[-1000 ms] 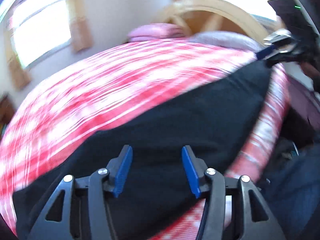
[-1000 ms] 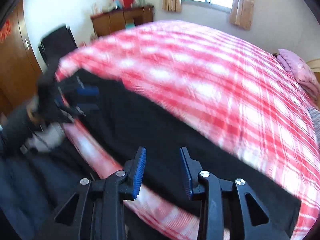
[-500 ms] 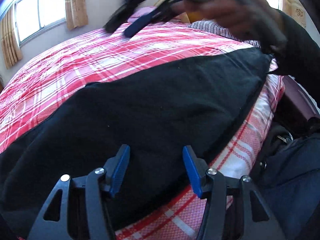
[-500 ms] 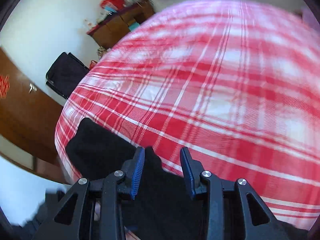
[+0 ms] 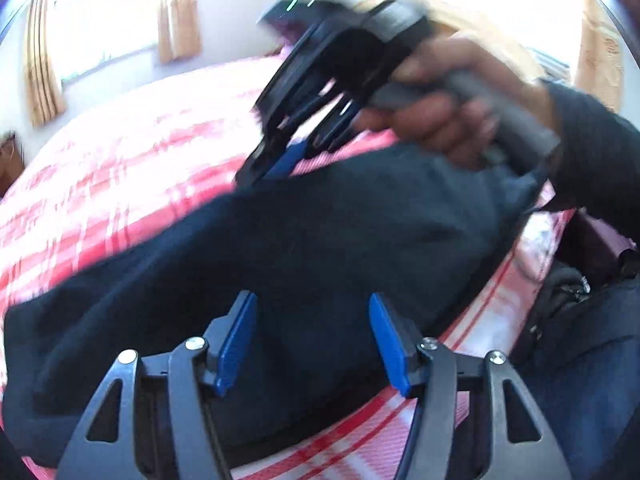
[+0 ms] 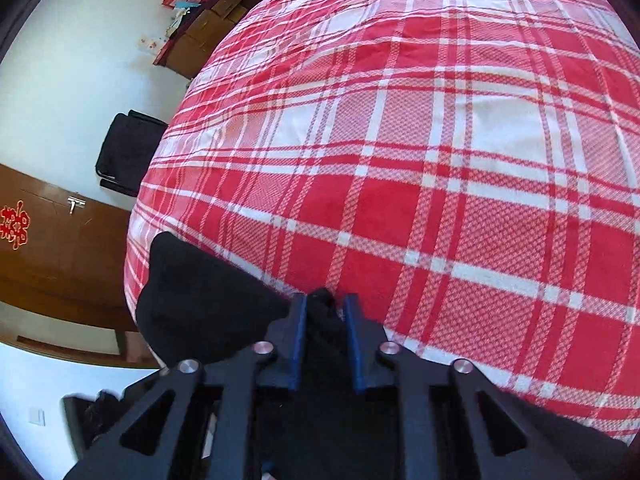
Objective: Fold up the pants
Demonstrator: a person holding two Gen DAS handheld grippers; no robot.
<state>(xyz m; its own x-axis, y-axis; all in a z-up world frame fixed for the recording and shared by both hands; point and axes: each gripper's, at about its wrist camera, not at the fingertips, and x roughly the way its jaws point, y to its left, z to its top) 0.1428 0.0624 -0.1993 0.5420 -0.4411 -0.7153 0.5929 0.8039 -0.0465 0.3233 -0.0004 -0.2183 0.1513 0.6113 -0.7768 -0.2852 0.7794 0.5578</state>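
The dark pants [image 5: 320, 248] lie on a bed with a red and white checked cover [image 6: 440, 140]. They stretch along the near edge of the bed, from low on the left up to the right in the left wrist view.

The left claw [image 5: 312, 336] hangs over the middle of the pants. Its 2 blue pads [image 5: 236, 340] stand wide apart. The dark cloth shows in the gap under them, but the pads do not press on it.

The right claw [image 6: 325, 320] is at the far edge of the pants, where the dark cloth meets the checked cover. Its 2 blue pads [image 6: 300, 332] are close together and closing in, with a small bunch of dark cloth pushed up between them. The pads sit right against that bunch. One corner of the pants [image 6: 188, 280] sticks out to the left of this claw, near the edge of the bed.

In the left wrist view, the same right claw [image 5: 280, 164] shows from the side, blurry. A hand [image 5: 432, 116] in a dark sleeve [image 5: 592, 152] holds its grey handle. Its tip points down at the top edge of the pants.

Past the bed are windows with tan curtains [image 5: 176, 8]. On the other side of the room are a brown wooden door [image 6: 52, 248], a black bag [image 6: 128, 152] on the floor and a brown cabinet [image 6: 208, 28] with small things on top.
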